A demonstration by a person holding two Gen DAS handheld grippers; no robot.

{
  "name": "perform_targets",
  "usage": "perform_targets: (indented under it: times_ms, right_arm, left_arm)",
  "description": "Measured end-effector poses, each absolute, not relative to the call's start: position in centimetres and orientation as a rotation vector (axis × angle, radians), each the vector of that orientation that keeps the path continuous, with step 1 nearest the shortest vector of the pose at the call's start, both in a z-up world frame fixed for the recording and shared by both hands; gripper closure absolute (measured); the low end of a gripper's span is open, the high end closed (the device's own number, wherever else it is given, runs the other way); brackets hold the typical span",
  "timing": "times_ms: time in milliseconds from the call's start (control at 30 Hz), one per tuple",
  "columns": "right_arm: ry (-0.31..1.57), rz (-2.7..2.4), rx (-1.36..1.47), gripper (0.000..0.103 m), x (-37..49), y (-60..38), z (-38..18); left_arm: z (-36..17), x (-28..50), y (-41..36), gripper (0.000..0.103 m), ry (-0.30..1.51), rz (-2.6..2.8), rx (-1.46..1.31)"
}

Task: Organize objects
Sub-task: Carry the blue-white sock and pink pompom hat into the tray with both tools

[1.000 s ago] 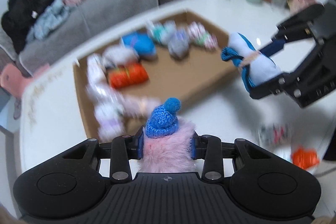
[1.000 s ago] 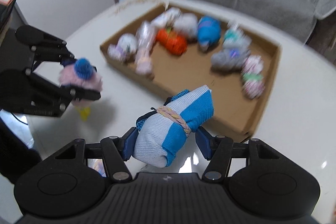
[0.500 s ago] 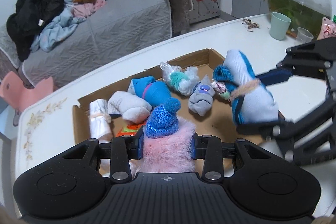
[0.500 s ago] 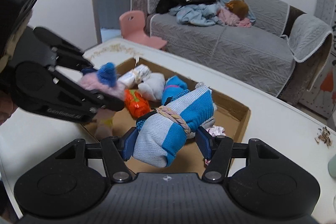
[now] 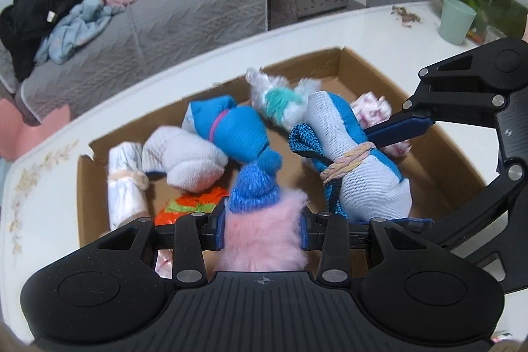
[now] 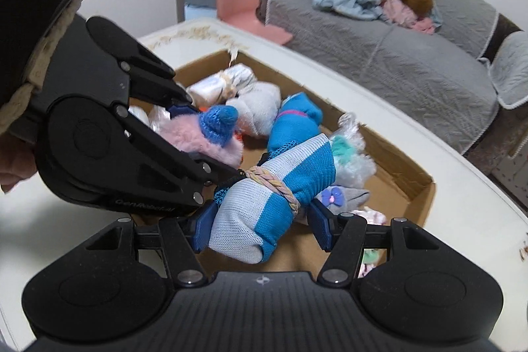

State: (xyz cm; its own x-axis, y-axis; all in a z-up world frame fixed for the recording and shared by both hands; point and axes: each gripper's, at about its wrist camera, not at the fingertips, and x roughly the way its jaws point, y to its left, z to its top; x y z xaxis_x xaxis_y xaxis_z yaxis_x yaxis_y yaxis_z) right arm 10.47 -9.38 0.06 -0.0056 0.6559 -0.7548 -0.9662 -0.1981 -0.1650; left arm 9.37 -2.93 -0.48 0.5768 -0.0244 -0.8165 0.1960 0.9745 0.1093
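Note:
My left gripper (image 5: 263, 228) is shut on a pink fluffy toy (image 5: 262, 240) with a blue knitted hat (image 5: 255, 187), held over the near part of the cardboard box (image 5: 458, 160). It also shows in the right wrist view (image 6: 204, 134). My right gripper (image 6: 262, 228) is shut on a white and blue rolled sock bundle (image 6: 274, 200) tied with a braided band, held over the box (image 6: 419, 187) close beside the left gripper. The bundle shows in the left wrist view (image 5: 356, 160) too.
The box holds several rolled socks: a blue one (image 5: 234, 127), a white one (image 5: 184, 164), an orange one (image 5: 194, 207), a teal fluffy one (image 5: 280, 98). The box lies on a white table (image 5: 43, 193). A green cup (image 5: 457, 20) stands far right. A grey sofa (image 5: 165, 12) is behind.
Both grippers have moved in over the box and closer to each other, each still holding its item.

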Motion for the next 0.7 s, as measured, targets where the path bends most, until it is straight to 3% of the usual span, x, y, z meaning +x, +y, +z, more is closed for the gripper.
perform_targets:
  times_ms: [367,700]
  right_arm:
    - [0.428,1.601,-0.967,0.047,10.1,-7.9,-1.6]
    - [0.369,1.527,-0.990,0.046,10.9,-7.1,-2.7]
  left_arm:
    - [-1.6,11.0,-2.2,0.059,0.954,-0.124,0.167]
    - [-2.2,12.3,-1.9,0.050,0.958,-0.100,0.083]
